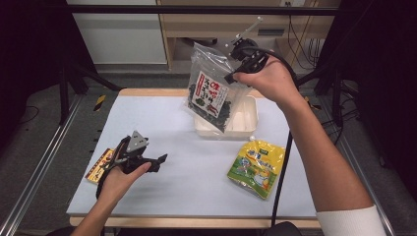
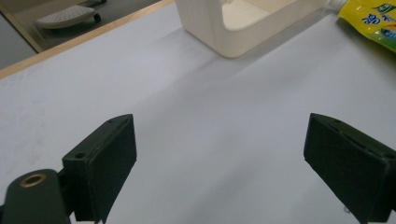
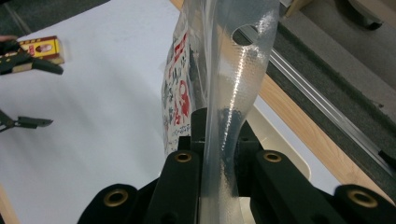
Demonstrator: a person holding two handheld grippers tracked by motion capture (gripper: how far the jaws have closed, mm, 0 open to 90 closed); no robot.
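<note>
Seaweed bag (image 1: 212,88) hanging over the white bin (image 1: 246,120) at the counter's far edge.
Right gripper (image 1: 235,74) is pinching the bag's clear top; left gripper (image 1: 147,160) is sitting spread near the left edge. Next, probably lowering the bag into the bin, then releasing it.

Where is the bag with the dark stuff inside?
In the high view the clear bag hangs above the cream tray at the table's far side, pinched by the right gripper.
</note>
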